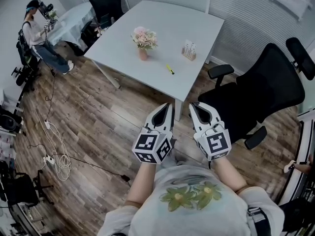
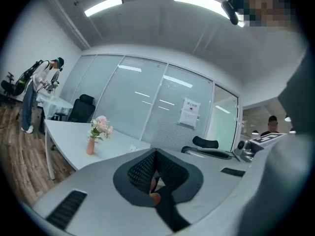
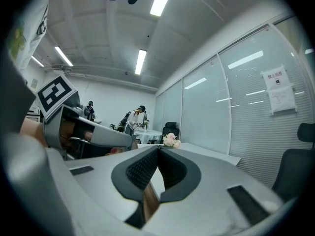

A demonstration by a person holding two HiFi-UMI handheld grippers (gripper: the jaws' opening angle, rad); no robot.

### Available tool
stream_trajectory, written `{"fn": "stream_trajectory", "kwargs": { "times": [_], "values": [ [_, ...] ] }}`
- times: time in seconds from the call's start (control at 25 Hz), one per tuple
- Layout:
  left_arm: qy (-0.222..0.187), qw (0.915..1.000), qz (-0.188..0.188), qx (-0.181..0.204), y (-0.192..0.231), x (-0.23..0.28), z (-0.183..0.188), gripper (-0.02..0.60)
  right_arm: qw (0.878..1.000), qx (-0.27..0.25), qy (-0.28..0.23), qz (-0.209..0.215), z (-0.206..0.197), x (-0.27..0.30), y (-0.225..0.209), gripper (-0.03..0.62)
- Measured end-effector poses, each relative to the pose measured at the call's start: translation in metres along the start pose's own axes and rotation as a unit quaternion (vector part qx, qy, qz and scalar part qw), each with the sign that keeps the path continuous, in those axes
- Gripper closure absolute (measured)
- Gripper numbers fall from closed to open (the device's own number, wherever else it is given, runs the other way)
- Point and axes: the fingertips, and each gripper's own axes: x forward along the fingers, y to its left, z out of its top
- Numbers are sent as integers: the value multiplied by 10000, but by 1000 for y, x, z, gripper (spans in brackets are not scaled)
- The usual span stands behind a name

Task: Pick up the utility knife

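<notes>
Utility knife (image 1: 170,69) on table (image 1: 197,31), long axis diagonal upper-left to lower-right, left gripper (image 1: 168,110) and right gripper (image 1: 194,110) jaws clenched, empty

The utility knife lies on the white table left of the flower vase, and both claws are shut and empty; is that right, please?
Not quite: the head view shows the utility knife on the white table right of the flower vase, not left. The left claw and right claw are indeed shut and empty.

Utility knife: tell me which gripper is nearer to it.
Left, narrowly. Left gripper is short of the table, nearly in line with the utility knife; right gripper sits further aside.
</notes>
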Motion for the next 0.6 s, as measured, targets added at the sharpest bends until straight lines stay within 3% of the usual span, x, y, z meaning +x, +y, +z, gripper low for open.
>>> {"fn": "stream_trajectory", "kwargs": {
  "times": [0.4,0.6],
  "values": [
    [210,9978,-213,596,72,60,36,580,9995,18,3,-312,11,96,-25,588],
    [274,9972,-319,613,110,77,48,581,9988,79,30,-476,12,134,-27,588]
  ]
}}
